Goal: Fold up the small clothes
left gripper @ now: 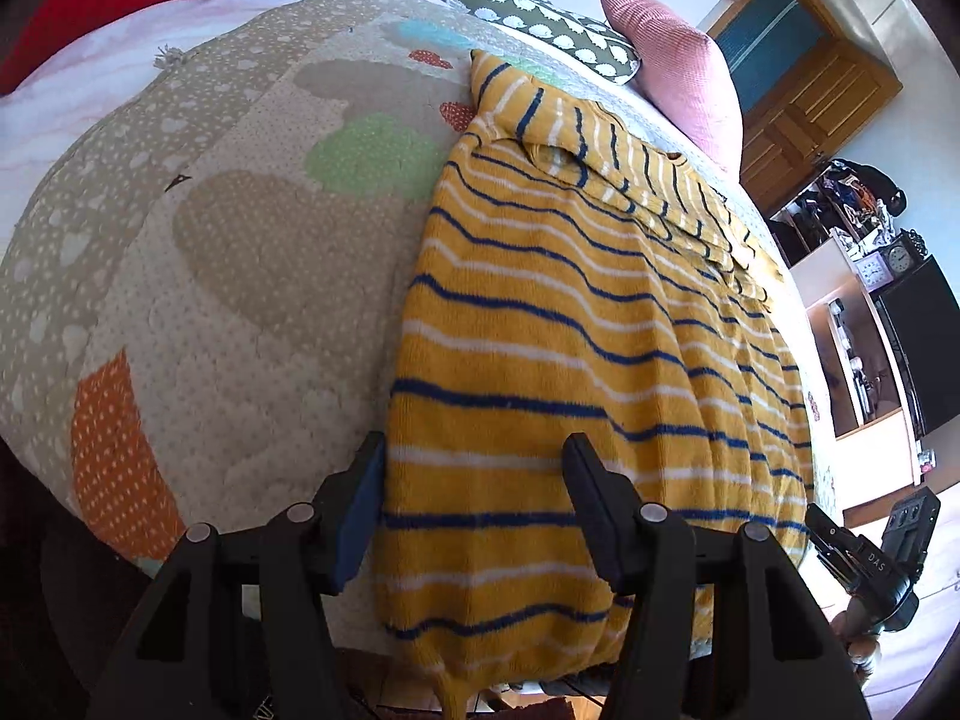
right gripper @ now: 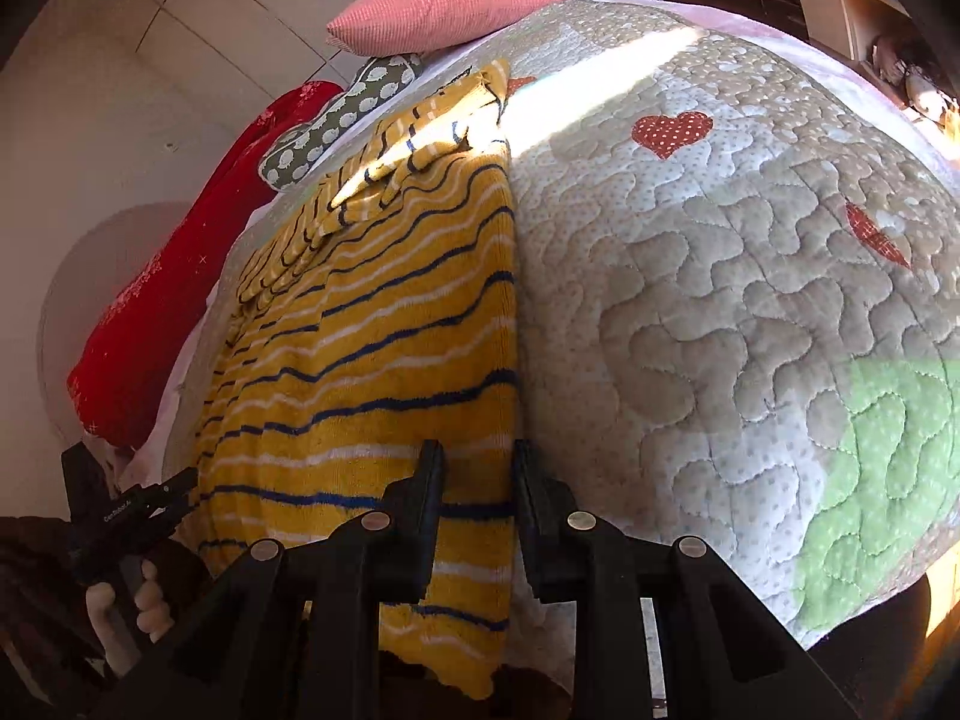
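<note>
A mustard-yellow knit sweater with blue and white stripes lies flat on the quilted bedspread, its hem toward me and a sleeve folded across its far part. My left gripper is open, over the hem's left corner; one finger is off the edge and the other over the knit. In the right wrist view the same sweater fills the left half. My right gripper is open with a narrow gap and straddles the sweater's right edge near the hem. Nothing is pinched in either gripper.
A pink cushion, a green patterned pillow and a red blanket lie at the far end of the bed. The quilt spreads wide to the right of the sweater. A wooden door and shelves stand beyond the bed.
</note>
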